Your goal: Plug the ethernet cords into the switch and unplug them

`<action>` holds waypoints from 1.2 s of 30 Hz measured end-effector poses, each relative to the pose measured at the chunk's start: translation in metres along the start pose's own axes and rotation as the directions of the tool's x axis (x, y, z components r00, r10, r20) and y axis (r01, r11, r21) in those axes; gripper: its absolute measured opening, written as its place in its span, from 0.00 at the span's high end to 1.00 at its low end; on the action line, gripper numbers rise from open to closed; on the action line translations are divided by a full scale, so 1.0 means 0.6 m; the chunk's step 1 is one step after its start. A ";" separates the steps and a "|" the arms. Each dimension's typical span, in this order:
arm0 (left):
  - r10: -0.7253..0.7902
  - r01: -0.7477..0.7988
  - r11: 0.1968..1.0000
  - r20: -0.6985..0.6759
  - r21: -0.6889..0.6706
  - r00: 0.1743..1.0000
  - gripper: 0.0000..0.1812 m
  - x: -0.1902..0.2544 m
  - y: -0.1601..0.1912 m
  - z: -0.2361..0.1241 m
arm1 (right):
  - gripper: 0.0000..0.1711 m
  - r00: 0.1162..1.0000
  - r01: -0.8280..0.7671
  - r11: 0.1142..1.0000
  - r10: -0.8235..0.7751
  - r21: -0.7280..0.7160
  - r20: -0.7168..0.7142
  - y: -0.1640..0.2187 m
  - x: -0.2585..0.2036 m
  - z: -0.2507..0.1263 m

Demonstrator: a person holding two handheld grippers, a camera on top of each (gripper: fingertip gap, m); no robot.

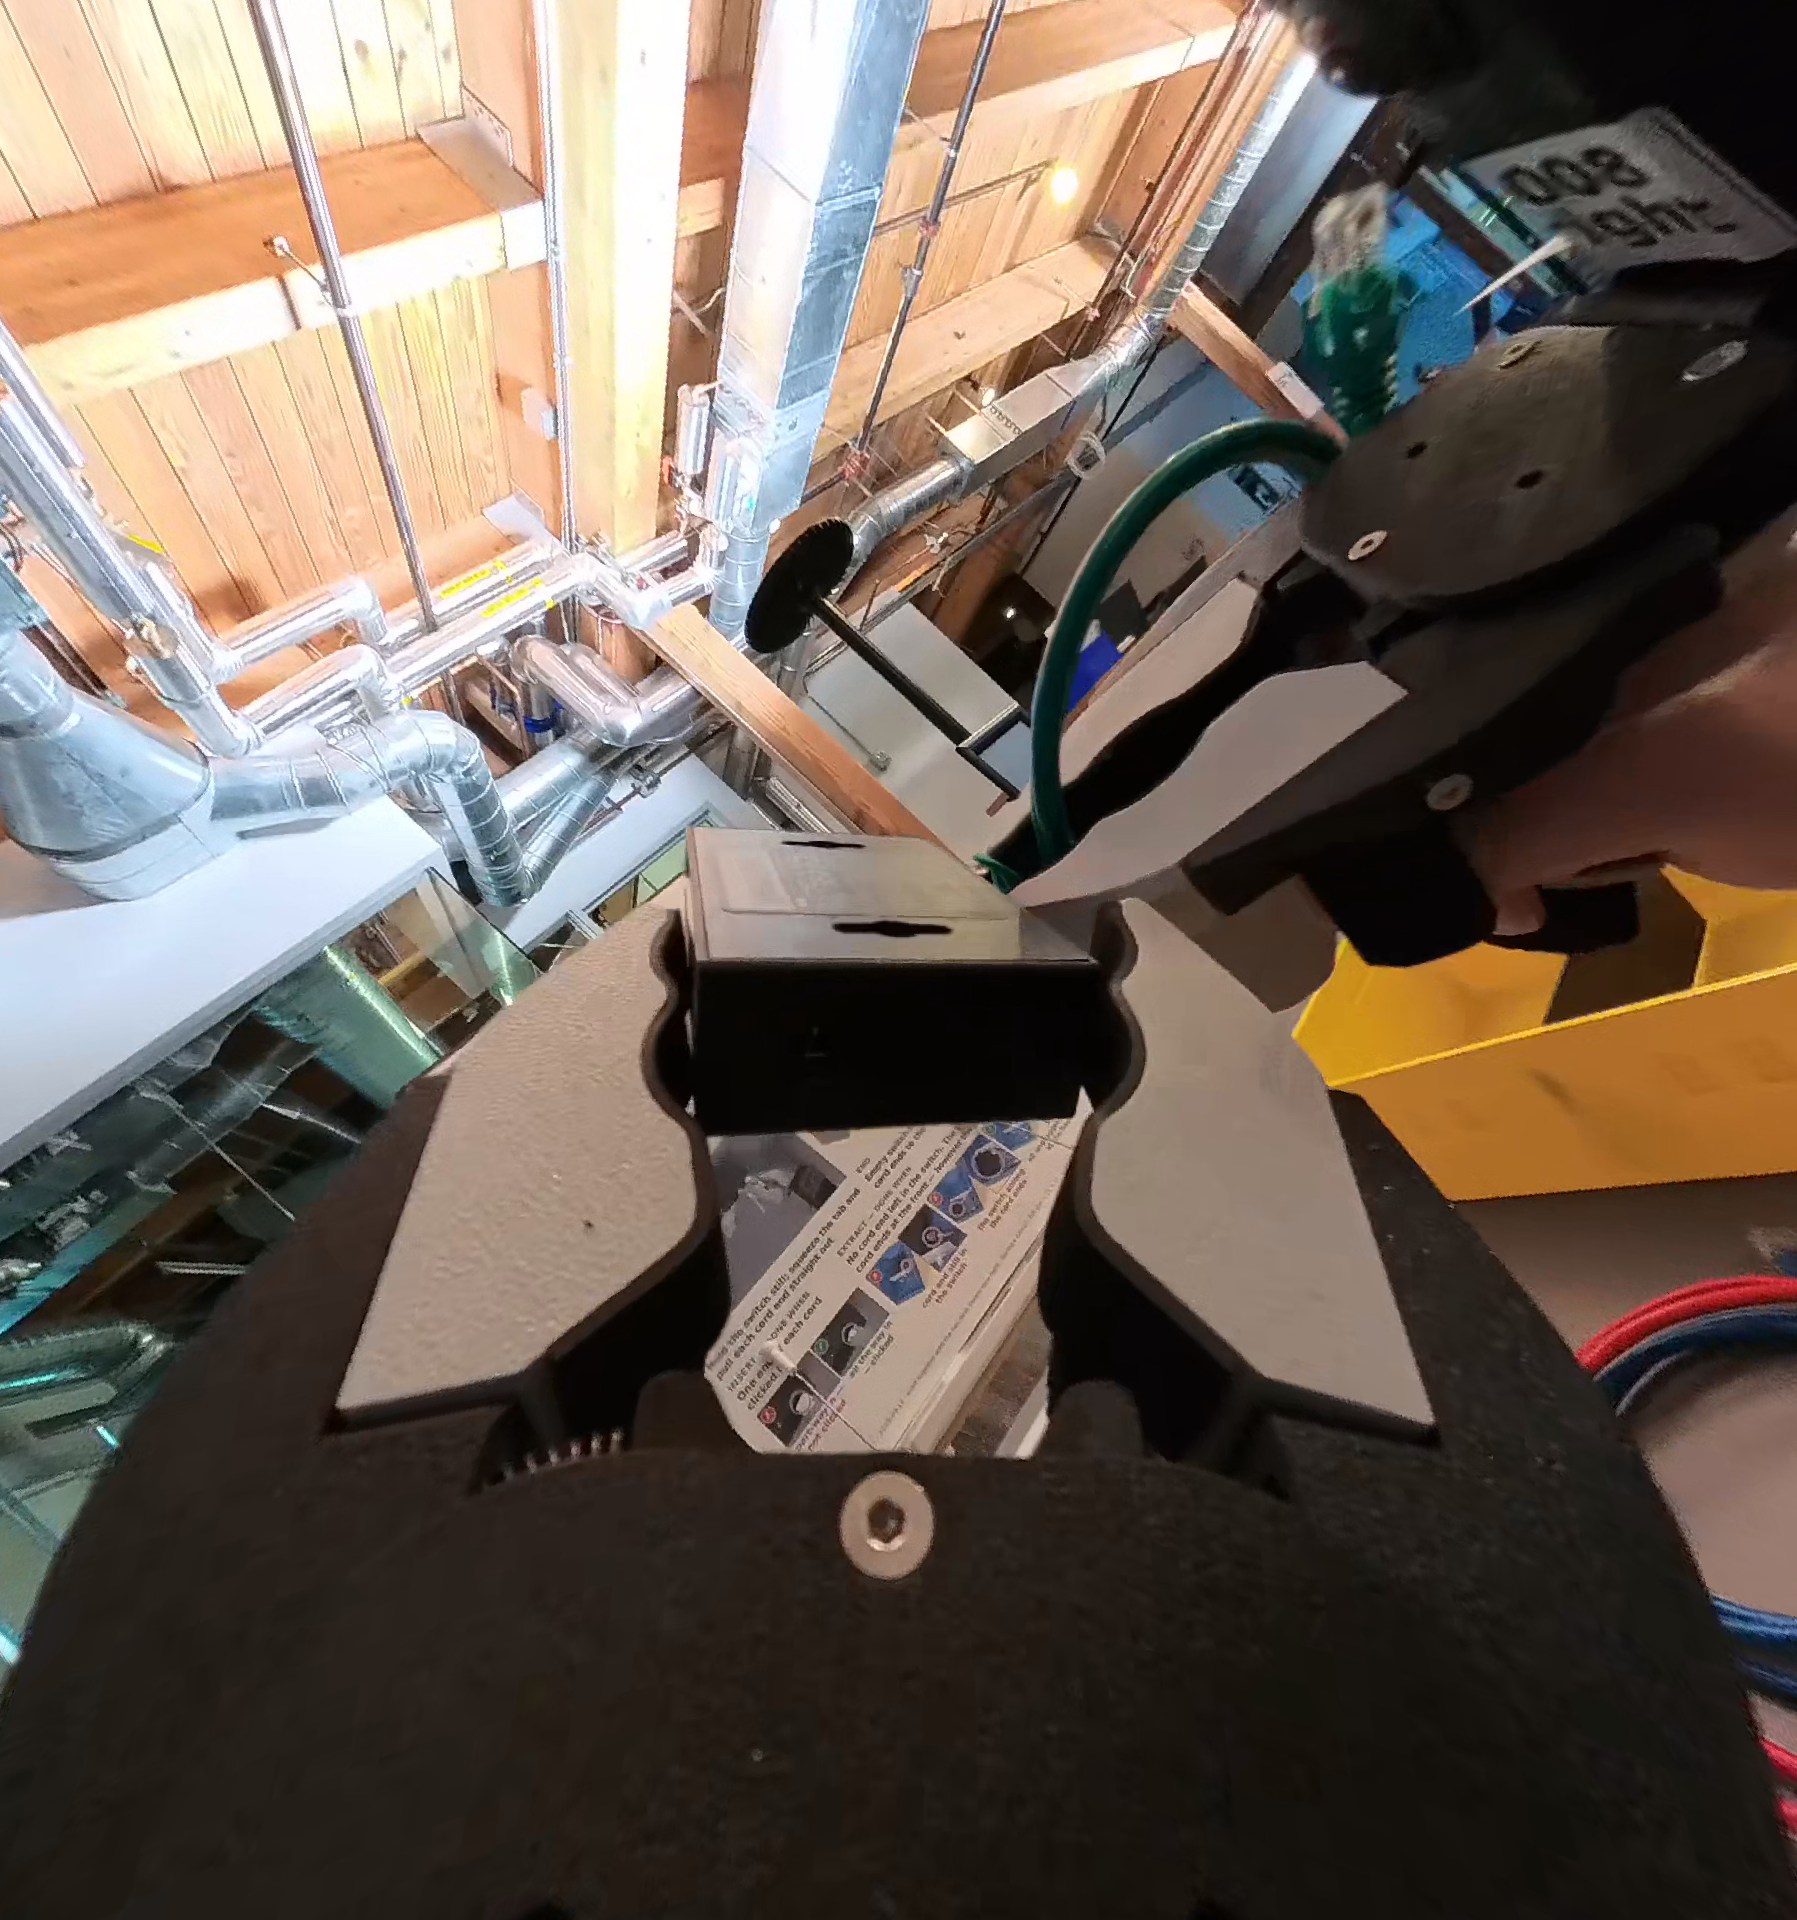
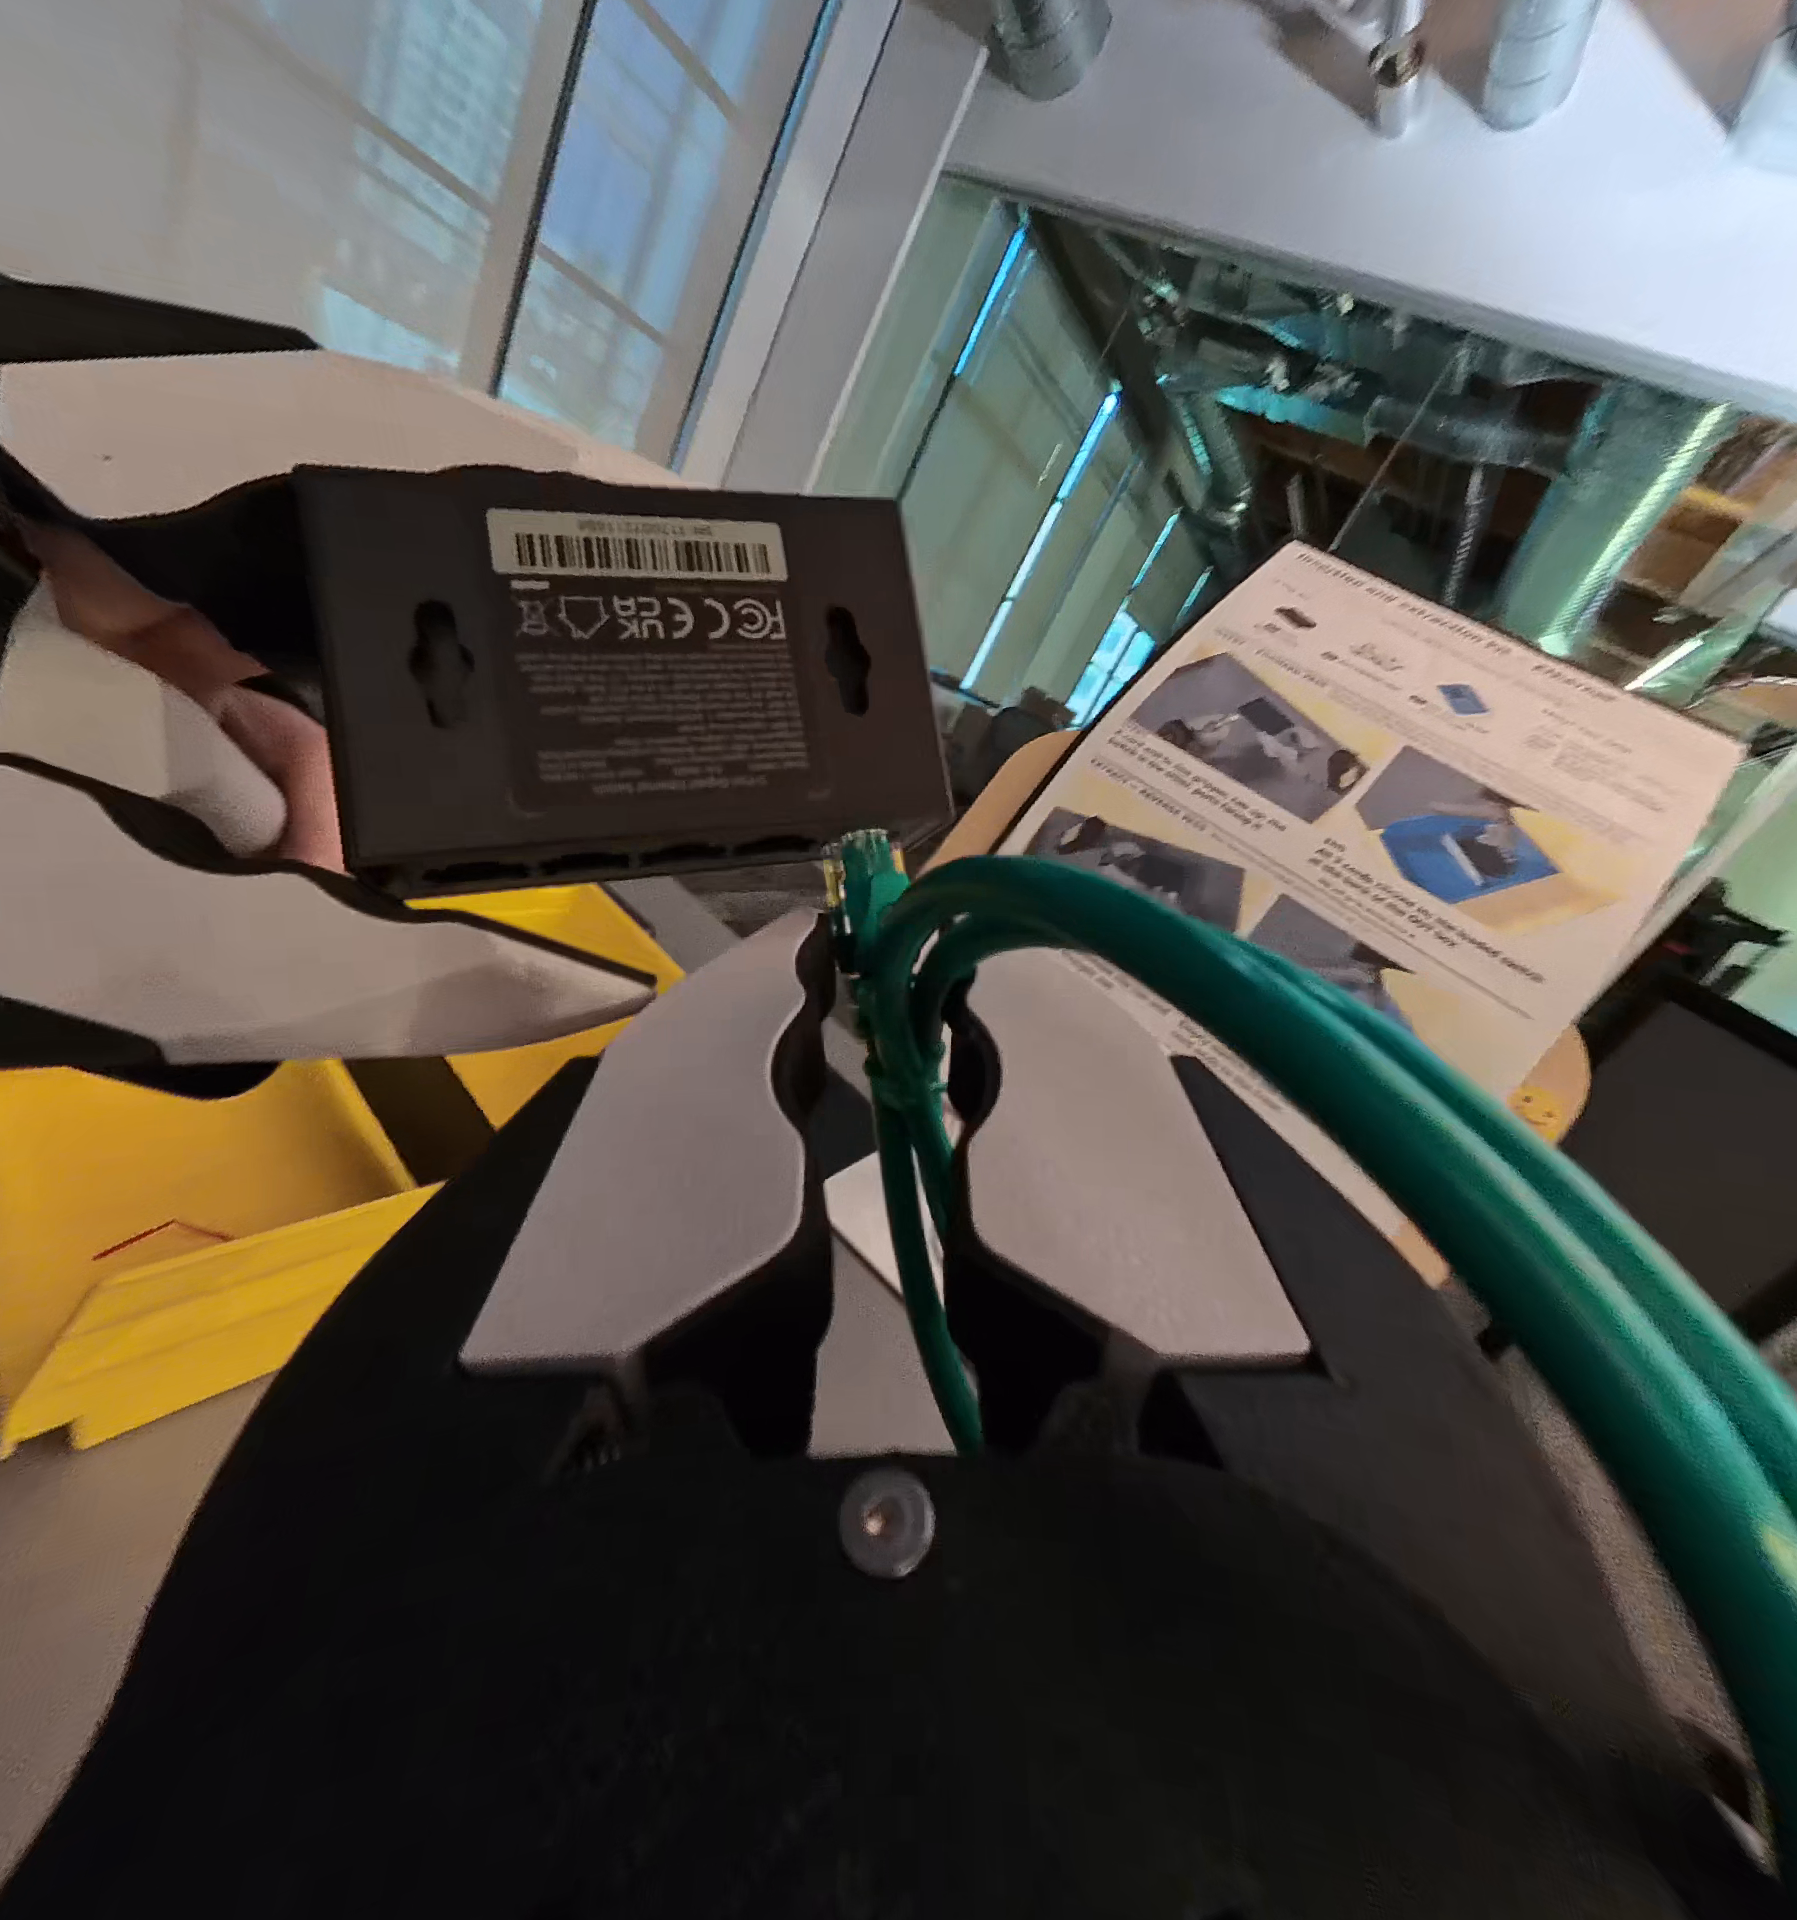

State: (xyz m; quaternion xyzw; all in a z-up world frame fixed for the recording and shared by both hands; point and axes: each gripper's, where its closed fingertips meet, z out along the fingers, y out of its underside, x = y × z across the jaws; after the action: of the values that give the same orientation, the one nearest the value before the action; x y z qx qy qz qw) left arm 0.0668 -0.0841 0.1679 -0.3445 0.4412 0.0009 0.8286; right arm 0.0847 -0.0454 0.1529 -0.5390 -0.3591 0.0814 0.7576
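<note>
Gripping the black switch (image 1: 878,997) between its two fingers, our left gripper (image 1: 889,1023) holds the box up off the table, jaws closed against its two short ends. From the left wrist view we see the flat underside of the box facing up, with two keyhole slots in it. From the right wrist view that same underside faces us, carrying a white barcode sticker (image 2: 636,549), and the row of sockets runs along the lower edge.

Just right of the switch, our right gripper (image 2: 889,971) has its jaws narrowed onto the green cord (image 2: 1393,1122), pinching it just behind the plug (image 2: 866,873). The plug points up at the socket row and sits close under its right end; we cannot tell whether it touches. The rest of the cord loops back over the right side of the gripper, and in the left wrist view its other plug (image 1: 1351,312) sticks up beside the gripper body.

Behind the grippers a printed instruction sheet (image 2: 1393,790) leans upright. A yellow bin (image 1: 1590,1049) stands on the table (image 1: 1600,1247), and further right red and blue cords (image 1: 1746,1382) lie bunched on the surface.
</note>
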 end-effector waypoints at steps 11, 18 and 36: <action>-0.152 0.154 0.986 -0.035 0.058 0.988 0.60 -0.009 -0.018 -0.006 | 0.90 0.987 -0.029 0.999 0.033 -0.028 0.160 0.005 -0.023 -0.001; -0.113 0.114 0.991 -0.027 0.064 0.993 0.60 -0.011 -0.023 -0.010 | 0.90 0.984 0.008 0.998 0.003 -0.064 0.178 0.014 -0.034 0.002; -0.142 0.148 0.984 0.062 -0.098 0.988 0.60 -0.021 0.014 0.006 | 0.91 0.966 0.236 0.968 -0.243 -0.088 -0.091 -0.013 0.015 -0.021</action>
State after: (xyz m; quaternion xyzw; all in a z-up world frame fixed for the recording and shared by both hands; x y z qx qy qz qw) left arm 0.0592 -0.0718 0.1737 -0.4175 0.3913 -0.0275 0.8196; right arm 0.0974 -0.0535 0.1616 -0.5236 -0.3855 -0.0521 0.7579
